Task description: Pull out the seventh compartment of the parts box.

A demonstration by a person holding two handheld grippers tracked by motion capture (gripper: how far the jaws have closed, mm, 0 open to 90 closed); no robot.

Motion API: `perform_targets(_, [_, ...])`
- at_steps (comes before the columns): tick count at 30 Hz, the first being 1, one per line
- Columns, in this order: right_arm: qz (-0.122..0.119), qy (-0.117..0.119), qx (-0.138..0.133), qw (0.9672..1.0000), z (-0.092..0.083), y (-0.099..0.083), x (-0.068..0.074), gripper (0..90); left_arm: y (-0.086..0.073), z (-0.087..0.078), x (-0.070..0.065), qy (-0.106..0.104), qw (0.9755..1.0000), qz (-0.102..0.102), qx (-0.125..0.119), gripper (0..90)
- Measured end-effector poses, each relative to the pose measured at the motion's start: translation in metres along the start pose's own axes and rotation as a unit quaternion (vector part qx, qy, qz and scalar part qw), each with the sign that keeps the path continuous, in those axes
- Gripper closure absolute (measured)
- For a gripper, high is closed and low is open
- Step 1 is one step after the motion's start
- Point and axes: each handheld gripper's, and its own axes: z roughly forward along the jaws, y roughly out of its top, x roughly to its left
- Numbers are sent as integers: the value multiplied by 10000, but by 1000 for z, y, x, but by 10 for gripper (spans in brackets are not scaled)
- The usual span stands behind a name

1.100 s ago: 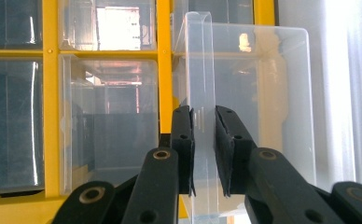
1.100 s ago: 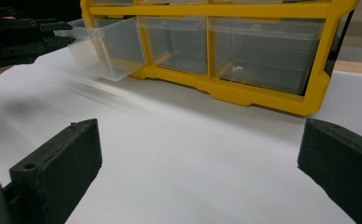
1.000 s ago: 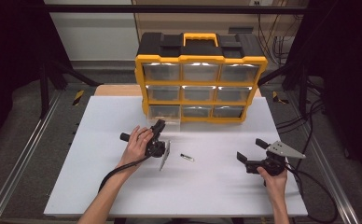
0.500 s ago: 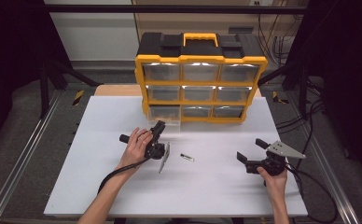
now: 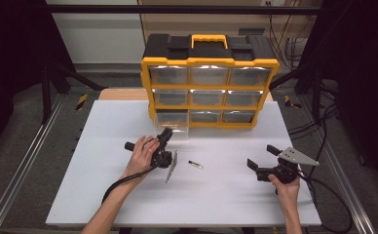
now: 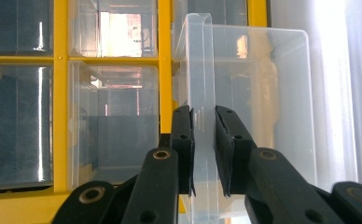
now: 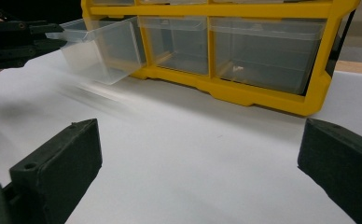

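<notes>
1. Left tool [image 5: 166, 138] up at the organizer's bottom-left corner, matte black jaws pinched onto the front lip of the clear plastic drawer [image 5: 173, 127].
2. Close up in the left gripper view: flat ribbed pads [image 6: 184, 140] squeezing the thin, glossy front wall of that drawer [image 6: 258, 93] from both sides, a narrow slit of see-through plastic between them.
3. Drawer partly out of its slot, bottom row, leftmost bay, a boxy translucent tub with rounded corners, seen in the right gripper view [image 7: 100, 49] jutting past the yellow frame over the counter.
4. Organizer [image 5: 209, 80] squarish and chunky: bright yellow frame, black moulded lid with a yellow carry handle, three rows of three clear drawers catching glare on their fronts.
5. Counter [image 5: 128, 204] a smooth, matte white sheet.
6. Small dark, slim cylindrical piece [image 5: 195, 165] lying flat on the counter between the two hands, well apart from the drawer; too small to tell what it is.
7. Left hand [image 5: 143, 155] wrapped round the tool's body, black cable curling back along the forearm.
8. Right tool [image 5: 263, 157] low over the counter's right part, well away from the organizer, jaws spread wide with nothing between them, grey three-cornered plate on top.
9. Right gripper view: two blocky black pads [image 7: 58, 163] at either edge, bare white counter [image 7: 193, 163] between.
</notes>
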Motion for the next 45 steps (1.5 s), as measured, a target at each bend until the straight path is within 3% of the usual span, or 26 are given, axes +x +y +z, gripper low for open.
perform_targets(15, [0,8,12,10000,0,0,0,4,1,-2,2,-180,9998,-111,-9,765])
perform_targets(20, [7,-7,2,10000,0,0,0,4,1,-2,5,-301,9991,-287,0,756])
perform_targets(25, [20,7,2,10000,-1,0,0,4,0,-3,9,-471,9967,-661,-40,740])
perform_targets(26, [16,7,-1,10000,-1,0,0,4,0,-3,9,-471,9967,-661,-40,725])
perform_targets(27, [20,0,-5,10000,-1,0,0,4,-1,-4,10,-544,9948,-858,-95,720])
perform_targets(31, [36,5,2,10000,-1,0,0,4,-3,-7,16,-687,9897,-1248,-144,685])
perform_targets(36, [34,13,-6,10000,-1,0,0,4,-5,-11,22,-908,9775,-1894,-193,635])
perform_targets(41, [42,14,-14,10000,-1,0,0,4,-8,-13,29,-1097,9603,-2551,-277,570])
perform_targets(42, [41,14,-13,10000,-1,0,0,4,-8,-13,29,-1097,9603,-2551,-277,562])
perform_targets(43, [39,13,-13,10000,-1,0,0,4,-10,-14,31,-1149,9528,-2792,-330,553])
perform_targets(44, [36,11,-11,10000,-1,0,0,3,-11,-14,32,-1178,9473,-2956,-366,544])
perform_targets(45, [39,11,-13,10000,-1,1,0,4,-12,-15,33,-1208,9439,-3050,-389,537])
